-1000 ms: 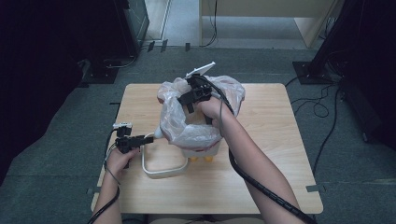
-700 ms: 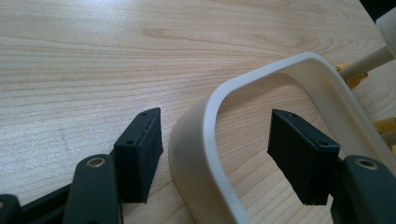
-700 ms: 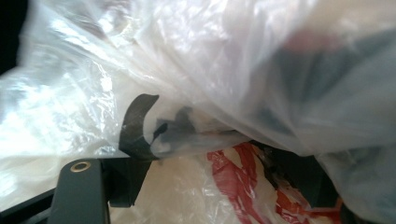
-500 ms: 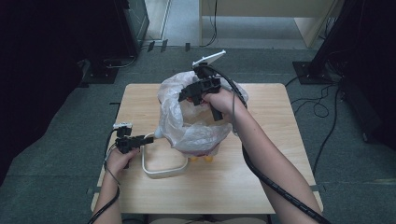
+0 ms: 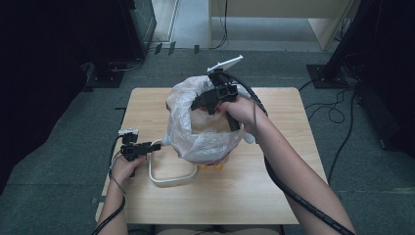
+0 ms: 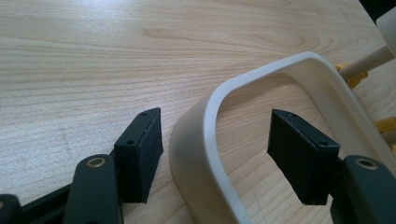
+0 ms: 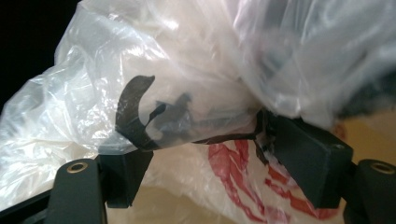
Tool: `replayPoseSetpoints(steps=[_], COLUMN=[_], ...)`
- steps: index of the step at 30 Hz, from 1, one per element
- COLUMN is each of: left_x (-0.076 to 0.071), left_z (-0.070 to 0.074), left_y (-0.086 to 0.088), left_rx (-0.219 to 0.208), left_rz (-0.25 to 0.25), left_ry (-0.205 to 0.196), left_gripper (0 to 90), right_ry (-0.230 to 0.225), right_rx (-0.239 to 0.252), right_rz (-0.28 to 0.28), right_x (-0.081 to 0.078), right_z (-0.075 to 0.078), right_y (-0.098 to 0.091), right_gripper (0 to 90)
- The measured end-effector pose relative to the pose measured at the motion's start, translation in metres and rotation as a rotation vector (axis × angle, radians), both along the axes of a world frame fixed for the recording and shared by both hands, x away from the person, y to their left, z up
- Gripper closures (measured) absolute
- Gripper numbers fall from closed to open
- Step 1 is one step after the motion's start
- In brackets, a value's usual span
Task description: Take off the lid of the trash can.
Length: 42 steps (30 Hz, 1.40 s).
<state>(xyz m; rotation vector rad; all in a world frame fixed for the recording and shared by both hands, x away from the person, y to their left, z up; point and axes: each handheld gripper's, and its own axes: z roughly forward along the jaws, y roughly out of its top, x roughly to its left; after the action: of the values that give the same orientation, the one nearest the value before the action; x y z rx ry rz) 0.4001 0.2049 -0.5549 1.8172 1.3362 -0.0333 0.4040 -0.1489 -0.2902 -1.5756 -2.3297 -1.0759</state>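
Soft overhead light falls on the pale bench, while the room's sides sink into black. The bag is washed-out with glare and blurred close up; bench grain stays sharp.

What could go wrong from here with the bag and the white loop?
1. The right gripper has only a thin fold of the bag bunched between its jaws; the film might slip out or tear.
2. The left gripper straddles the white loop with visible gaps at both pads, so the loop could slide if the bag tugs it.
3. Yellow pieces sit under the bag and could get dragged along.
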Motion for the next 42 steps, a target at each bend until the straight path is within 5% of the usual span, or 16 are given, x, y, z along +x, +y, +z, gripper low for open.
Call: replayPoseSetpoints(steps=[7,12,20,24,32,36,42], left_x=[0.0,0.0,0.0,0.0,0.0,0.0,0.0], left_z=[0.0,0.0,0.0,0.0,0.0,0.0,0.0], left_y=[0.0,0.0,0.0,0.0,0.0,0.0,-0.001], left_rx=[0.004,0.005,0.006,0.002,0.002,0.005,0.005], left_rz=[-0.004,-0.004,-0.001,0.001,-0.001,-0.003,-0.005], left_ry=[-0.002,-0.002,-0.002,-0.001,0.0,0.0,-0.002], left_gripper=[35.6,35.7,35.7,35.7,35.6,35.6,35.6], right_ry=[-0.024,0.0,-0.007,-0.063,-0.04,-0.051,-0.042], right_rx=[0.029,-0.034,0.105,0.119,0.09,0.021,0.005], right_rz=[-0.025,-0.001,-0.087,-0.1,-0.093,-0.055,-0.105], right_x=[0.0,-0.001,-0.001,0.003,0.013,0.015,0.019], right_z=[0.012,0.005,0.016,0.024,0.0,-0.015,-0.032], right_y=[-0.005,-0.008,-0.019,-0.016,0.007,0.015,0.022], right_gripper=[26.8,26.4,26.2,26.1,26.2,26.2,26.1])
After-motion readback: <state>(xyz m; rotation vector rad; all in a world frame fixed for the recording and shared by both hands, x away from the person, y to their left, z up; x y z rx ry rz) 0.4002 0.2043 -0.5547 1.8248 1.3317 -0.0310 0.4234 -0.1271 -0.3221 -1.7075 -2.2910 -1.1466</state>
